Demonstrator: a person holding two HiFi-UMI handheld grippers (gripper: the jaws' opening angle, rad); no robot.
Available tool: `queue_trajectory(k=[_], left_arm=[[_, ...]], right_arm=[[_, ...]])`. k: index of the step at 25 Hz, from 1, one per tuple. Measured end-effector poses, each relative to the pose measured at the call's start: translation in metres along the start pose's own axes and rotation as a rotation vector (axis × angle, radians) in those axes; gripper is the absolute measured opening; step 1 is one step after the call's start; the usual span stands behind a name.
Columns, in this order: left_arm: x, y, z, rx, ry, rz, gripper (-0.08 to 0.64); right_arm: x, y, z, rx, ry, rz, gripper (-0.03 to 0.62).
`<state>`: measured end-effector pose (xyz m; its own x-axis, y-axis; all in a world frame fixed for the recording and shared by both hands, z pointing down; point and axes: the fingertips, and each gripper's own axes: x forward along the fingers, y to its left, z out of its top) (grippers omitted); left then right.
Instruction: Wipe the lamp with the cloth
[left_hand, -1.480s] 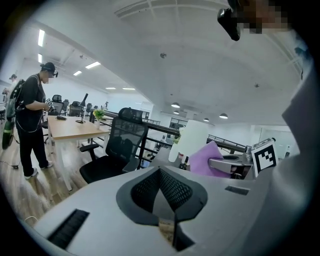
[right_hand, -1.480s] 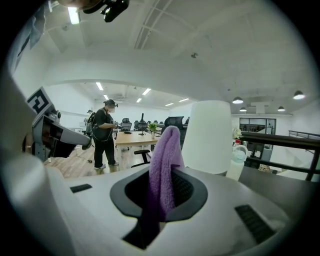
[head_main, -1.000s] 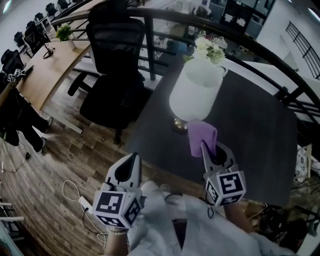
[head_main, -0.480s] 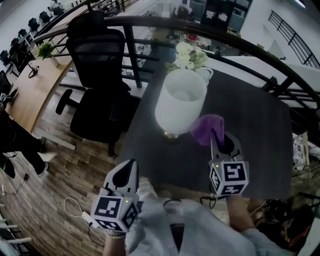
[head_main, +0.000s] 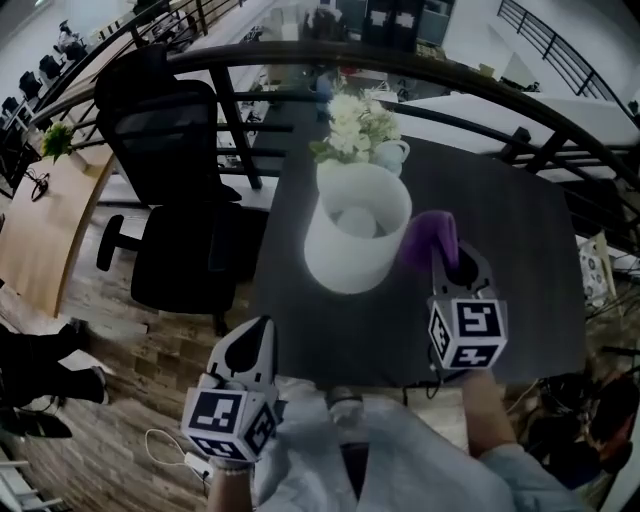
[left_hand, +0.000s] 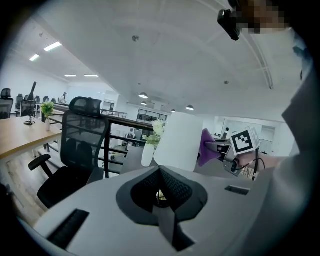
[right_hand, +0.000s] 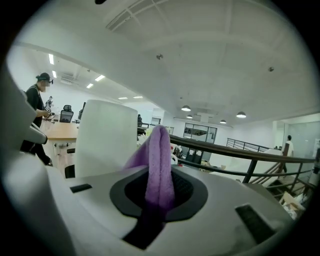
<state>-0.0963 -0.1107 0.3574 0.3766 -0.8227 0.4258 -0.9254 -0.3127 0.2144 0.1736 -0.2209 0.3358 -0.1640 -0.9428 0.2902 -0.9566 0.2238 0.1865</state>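
Note:
The lamp's white shade (head_main: 340, 255) stands on the dark table (head_main: 510, 225), its bulb visible from above. My right gripper (head_main: 440, 258) is shut on a purple cloth (head_main: 431, 236), which is held up against the shade's right side near the rim. In the right gripper view the cloth (right_hand: 160, 162) rises between the jaws, with the shade (right_hand: 104, 137) just to its left. My left gripper (head_main: 258, 335) hangs off the table's near edge, shut and holding nothing. The left gripper view shows the shade (left_hand: 180, 142) and the cloth (left_hand: 206, 151) ahead of those shut jaws (left_hand: 160, 172).
White flowers (head_main: 355, 122) in a white vase (head_main: 390, 155) stand right behind the lamp. A black office chair (head_main: 165, 190) is left of the table, and a dark railing (head_main: 400, 60) curves behind it. A wooden desk (head_main: 35, 225) lies far left.
My right gripper has carried the cloth from the shade's lower front up to its right side near the rim. The left gripper has stayed below the table edge.

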Motion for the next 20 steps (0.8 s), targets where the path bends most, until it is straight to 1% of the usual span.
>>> queue_trajectory(k=[3, 8, 13, 20], left_arm=[[0.010, 0.008, 0.009, 0.029, -0.015, -0.038, 0.011], [0.023, 0.018, 0.021, 0.064, 0.000, -0.095, 0.011], [0.035, 0.026, 0.030, 0.096, 0.007, -0.152, 0.011], [0.053, 0.027, 0.039, 0.131, 0.022, -0.236, 0.011]], right_arm=[[0.004, -0.004, 0.013, 0.009, -0.024, -0.039, 0.051], [0.006, 0.000, 0.032, 0.048, -0.084, -0.068, 0.051], [0.003, 0.014, 0.039, 0.091, -0.118, -0.074, 0.051], [-0.014, 0.032, 0.043, 0.134, -0.130, -0.109, 0.051]])
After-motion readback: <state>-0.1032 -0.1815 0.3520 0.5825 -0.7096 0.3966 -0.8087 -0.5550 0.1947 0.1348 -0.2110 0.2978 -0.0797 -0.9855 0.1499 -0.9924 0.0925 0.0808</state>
